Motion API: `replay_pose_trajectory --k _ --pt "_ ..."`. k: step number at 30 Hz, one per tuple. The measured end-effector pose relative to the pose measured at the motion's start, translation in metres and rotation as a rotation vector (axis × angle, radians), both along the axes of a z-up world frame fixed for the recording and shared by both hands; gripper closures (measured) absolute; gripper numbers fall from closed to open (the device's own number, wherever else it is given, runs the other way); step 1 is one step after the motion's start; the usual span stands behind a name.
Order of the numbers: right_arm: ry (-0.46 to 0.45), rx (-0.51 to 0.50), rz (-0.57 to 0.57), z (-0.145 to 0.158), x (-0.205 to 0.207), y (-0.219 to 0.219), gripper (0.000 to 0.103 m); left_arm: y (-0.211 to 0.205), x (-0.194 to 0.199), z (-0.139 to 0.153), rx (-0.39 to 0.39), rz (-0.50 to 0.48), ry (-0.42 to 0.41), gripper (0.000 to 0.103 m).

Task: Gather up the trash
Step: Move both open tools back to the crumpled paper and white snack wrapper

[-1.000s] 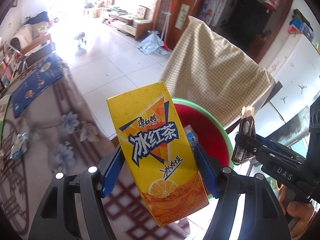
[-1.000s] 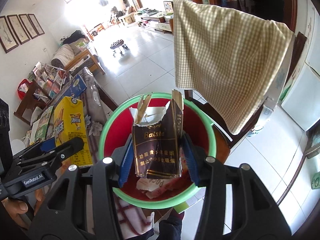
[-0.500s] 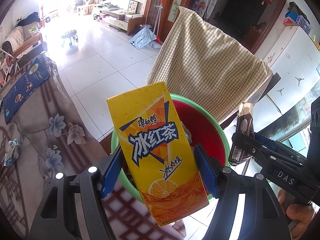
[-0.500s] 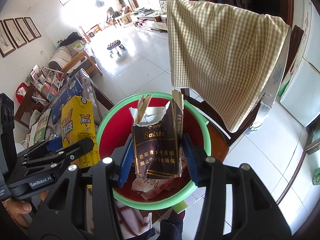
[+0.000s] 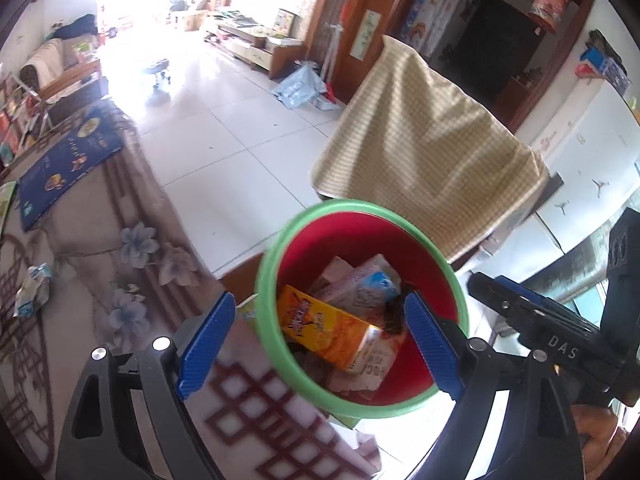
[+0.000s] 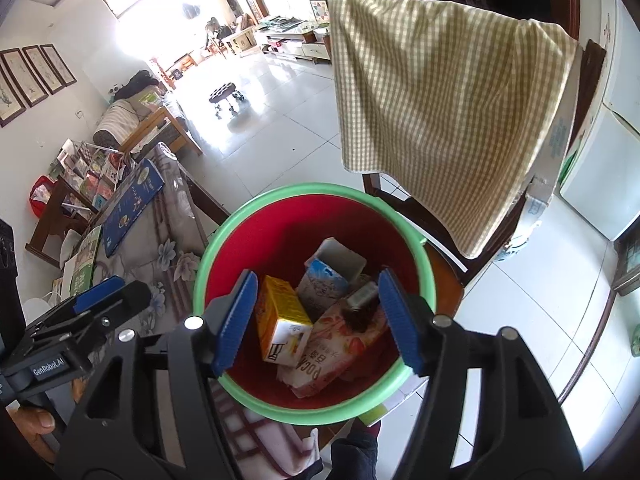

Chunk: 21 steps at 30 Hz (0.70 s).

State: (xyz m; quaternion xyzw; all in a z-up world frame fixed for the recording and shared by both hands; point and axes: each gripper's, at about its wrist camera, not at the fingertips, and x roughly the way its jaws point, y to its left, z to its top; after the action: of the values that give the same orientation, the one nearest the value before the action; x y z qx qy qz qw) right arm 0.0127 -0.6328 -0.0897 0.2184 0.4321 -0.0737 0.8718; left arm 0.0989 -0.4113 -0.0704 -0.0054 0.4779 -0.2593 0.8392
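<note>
The yellow iced-tea carton [image 6: 282, 322] lies tilted inside the red green-rimmed bucket [image 6: 224, 248], no longer gripped; left gripper [image 5: 316, 344] and right gripper [image 6: 316, 320] both gape, released.

A red bin [image 6: 304, 220] with a green rim is seen. Inside it a yellow-orange carton [image 6: 282, 318], a pink-and-white packet [image 6: 340, 350] and a dark brown pack [image 6: 362, 308] are found. Blue pads are carried by the black fingers [image 6: 236, 320]. A beige-and-white checked cloth [image 6: 440, 112] is hung, and the counter [image 5: 132, 240] is covered in a brown flowered pattern
</note>
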Motion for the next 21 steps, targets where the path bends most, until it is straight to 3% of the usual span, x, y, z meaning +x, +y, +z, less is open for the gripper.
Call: replay_pose_trajectory --k 5,14,21 --pt "-0.014 0.007 0.036 0.004 0.012 0.022 0.037 0.066 0.011 -0.005 0.038 0.162 -0.012 0.018" --pt "0.007 0.014 0.181 0.003 0.046 0.111 0.035 0.259 0.024 -0.031 0.122 0.566 0.041 0.018" --pt "0.030 0.018 0.250 -0.004 0.063 0.193 0.034 0.364 0.039 -0.050 0.173 0.692 0.062 0.018"
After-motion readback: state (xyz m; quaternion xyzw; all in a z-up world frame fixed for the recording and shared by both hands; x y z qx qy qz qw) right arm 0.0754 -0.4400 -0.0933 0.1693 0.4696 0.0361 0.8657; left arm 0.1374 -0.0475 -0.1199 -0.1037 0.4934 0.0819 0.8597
